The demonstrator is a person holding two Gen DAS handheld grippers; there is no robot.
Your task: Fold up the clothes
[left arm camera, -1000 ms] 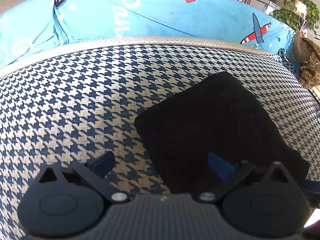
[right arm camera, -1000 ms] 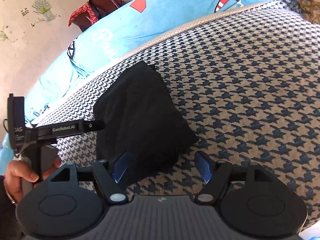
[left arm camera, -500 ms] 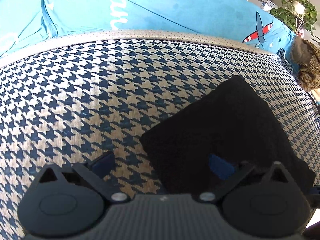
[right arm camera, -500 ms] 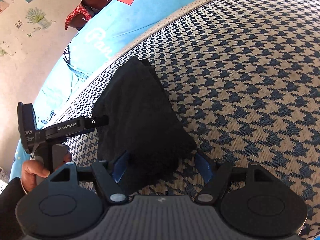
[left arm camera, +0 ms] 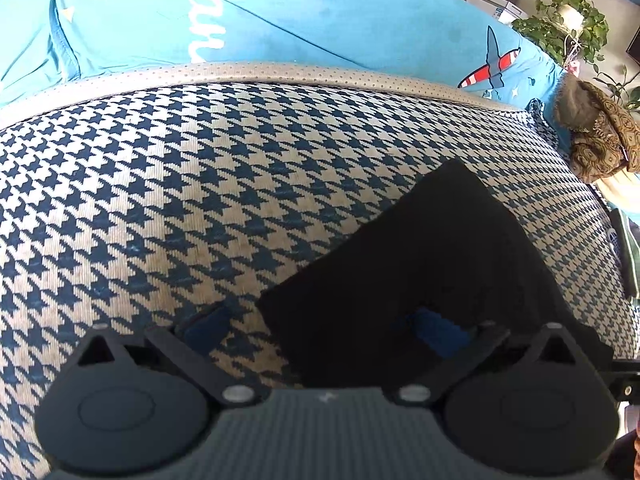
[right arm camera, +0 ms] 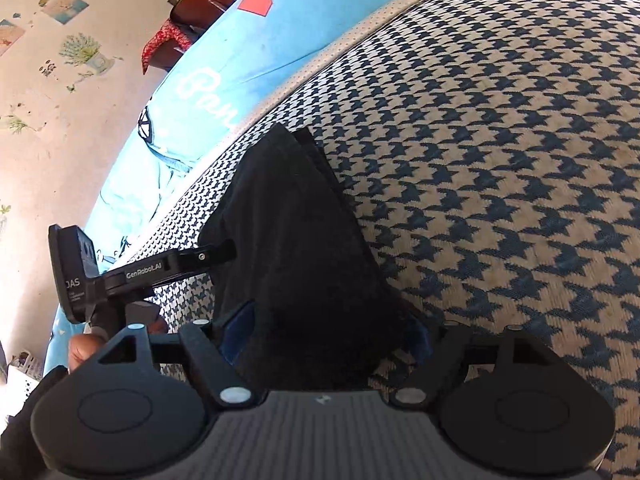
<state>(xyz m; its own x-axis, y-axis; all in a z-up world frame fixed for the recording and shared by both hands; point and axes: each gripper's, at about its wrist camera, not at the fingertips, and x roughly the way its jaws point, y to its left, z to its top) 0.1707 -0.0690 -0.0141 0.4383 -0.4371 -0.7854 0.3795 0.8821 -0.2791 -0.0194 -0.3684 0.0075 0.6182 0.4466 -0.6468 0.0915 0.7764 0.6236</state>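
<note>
A folded black garment (left arm camera: 432, 264) lies flat on the houndstooth cushion (left arm camera: 200, 200). My left gripper (left arm camera: 322, 324) is open and hovers low over the garment's near left corner: its left finger is over bare cushion, its right finger over the black cloth. In the right wrist view the garment (right arm camera: 296, 240) runs away from me. My right gripper (right arm camera: 328, 330) straddles its near end, jaws opening, with the cloth between the blue pads but not pinched. The left gripper (right arm camera: 218, 254) shows at the garment's left edge, held by a hand (right arm camera: 80, 350).
A bright blue cover (left arm camera: 280, 20) with white lettering and a plane print lies behind the cushion. A brown patterned bundle (left arm camera: 596, 140) and a potted plant (left arm camera: 568, 20) are at the far right. A wall with stickers (right arm camera: 60, 80) and a wooden chair (right arm camera: 192, 4) stand to the left.
Both grippers have come lower and closer to the garment and tilted further down. The garment's near end now fills the gap between the right gripper's fingers, which stand slightly wider.
</note>
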